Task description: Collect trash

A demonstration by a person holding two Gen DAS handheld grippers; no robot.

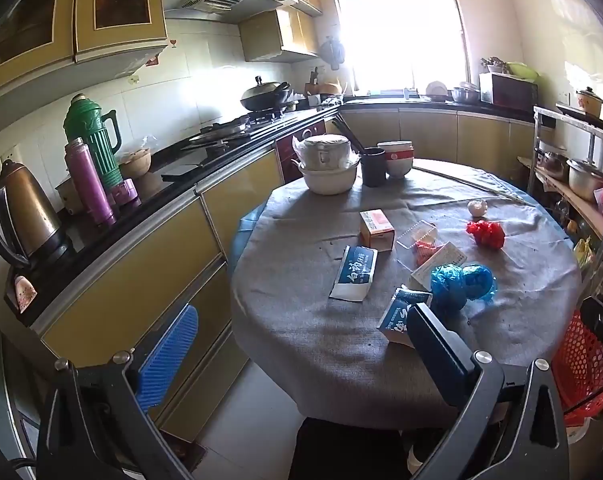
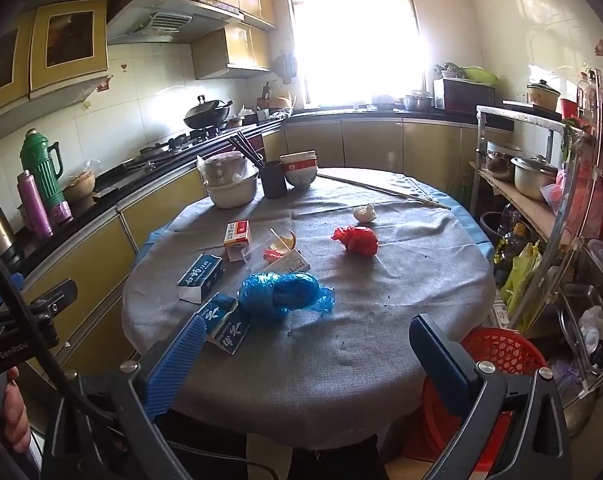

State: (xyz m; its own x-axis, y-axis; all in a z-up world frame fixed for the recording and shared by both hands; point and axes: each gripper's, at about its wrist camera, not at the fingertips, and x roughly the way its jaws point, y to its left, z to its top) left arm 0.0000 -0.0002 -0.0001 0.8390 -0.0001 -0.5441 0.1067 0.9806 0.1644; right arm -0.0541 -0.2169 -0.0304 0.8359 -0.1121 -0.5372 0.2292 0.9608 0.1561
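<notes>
Trash scattered on the round table, both claws spread and empty

Litter lies across the grey cloth of the table. A crumpled blue bag sits near the front edge, with a blue-and-white carton just to its left and a second one a little farther back. Behind them stands a small orange-and-white box, beside a clear plastic wrapper and a flat paper packet. A crumpled red bag lies toward the middle, and a white paper wad beyond it.

The left gripper hangs over the near edge of the table, jaws spread wide, nothing between them. The right gripper is likewise wide open and empty (its blue-ribbed finger sits in front of the nearest carton). A red basket stands on the floor just beside the table's right edge. Bowls and a dark cup are at the far side.
</notes>
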